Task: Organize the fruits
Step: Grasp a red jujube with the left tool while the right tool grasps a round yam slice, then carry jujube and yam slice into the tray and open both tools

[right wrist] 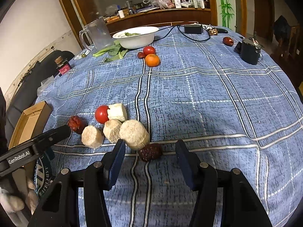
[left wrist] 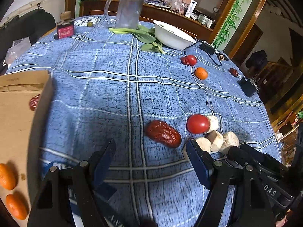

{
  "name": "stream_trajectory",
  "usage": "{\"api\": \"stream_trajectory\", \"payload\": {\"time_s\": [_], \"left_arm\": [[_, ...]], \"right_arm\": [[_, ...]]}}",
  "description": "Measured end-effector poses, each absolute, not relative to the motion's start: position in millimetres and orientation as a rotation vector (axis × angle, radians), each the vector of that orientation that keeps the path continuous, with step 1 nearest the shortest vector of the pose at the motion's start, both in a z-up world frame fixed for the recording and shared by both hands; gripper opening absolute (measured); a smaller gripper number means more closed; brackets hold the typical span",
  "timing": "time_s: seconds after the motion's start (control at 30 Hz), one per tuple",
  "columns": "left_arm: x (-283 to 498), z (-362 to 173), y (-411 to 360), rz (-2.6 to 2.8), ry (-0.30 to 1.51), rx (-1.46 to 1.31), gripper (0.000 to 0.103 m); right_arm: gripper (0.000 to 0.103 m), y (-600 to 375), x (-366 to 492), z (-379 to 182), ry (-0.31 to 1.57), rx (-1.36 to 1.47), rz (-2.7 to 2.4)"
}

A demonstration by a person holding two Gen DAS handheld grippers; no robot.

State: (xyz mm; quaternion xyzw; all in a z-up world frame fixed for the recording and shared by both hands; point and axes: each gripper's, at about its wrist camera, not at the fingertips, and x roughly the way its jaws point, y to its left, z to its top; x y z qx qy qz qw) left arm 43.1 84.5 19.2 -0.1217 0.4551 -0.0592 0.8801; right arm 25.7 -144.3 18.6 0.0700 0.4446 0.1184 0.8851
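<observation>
Left gripper (left wrist: 151,151): lower centre of the left wrist view. Jaws spread, nothing between the pads, bare blue plaid tablecloth (left wrist: 117,87) beneath.

Red date, near (left wrist: 163,133): just beyond the left gripper, right of centre, lying flat on the cloth. Wrinkled, glossy skin; judged light, leathery, slightly yielding, not fragile. Best hold: across the short waist, pads on the long flanks.

Cherry tomato (left wrist: 197,123): right of that date, touching a group of pale cut chunks (left wrist: 217,138), what they are unclear. Smooth, round, taut; judged slippery and easy to burst. Grip gently at the widest girth.

Cardboard box (left wrist: 17,117): left edge of the frame. Holds one red date (left wrist: 34,102) and two small oranges (left wrist: 7,176), so probably the collecting place.

Right gripper (right wrist: 150,160): lower centre of the right wrist view. Jaws parted, clamping nothing.

Red date, second (right wrist: 150,152): lies on the cloth in the gap ahead of the open fingers, touching neither pad, touching one pale chunk (right wrist: 134,137) at its upper left. Same handling as above; the neighbouring chunk crowds the left pad's path.

Far group, upper centre: tomato (right wrist: 149,50), orange (right wrist: 152,60), small date (right wrist: 140,55), close together near a white bowl (right wrist: 136,36). The orange is judged firm with grippy peel.

Lone date (right wrist: 228,41): upper right.
</observation>
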Motion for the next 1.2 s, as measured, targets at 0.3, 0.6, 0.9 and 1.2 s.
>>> {"api": "stream_trajectory", "payload": {"time_s": [0.3,0.6,0.9,1.2], "left_arm": [[48,13,73,-0.171,0.905,-0.183,0.046],[44,12,73,-0.220,0.874,-0.208,0.039],[45,12,79,-0.233,0.855,-0.260,0.038],[16,36,85,-0.243,0.766,-0.275,0.038]], "right_arm": [[0.055,-118,34,10,0.903,0.040,0.258],[0.035,-114,29,13,0.881,0.065,0.286],[0.035,-111,18,19,0.831,0.037,0.273],[0.035,-119,-6,31,0.801,0.092,0.254]]}}
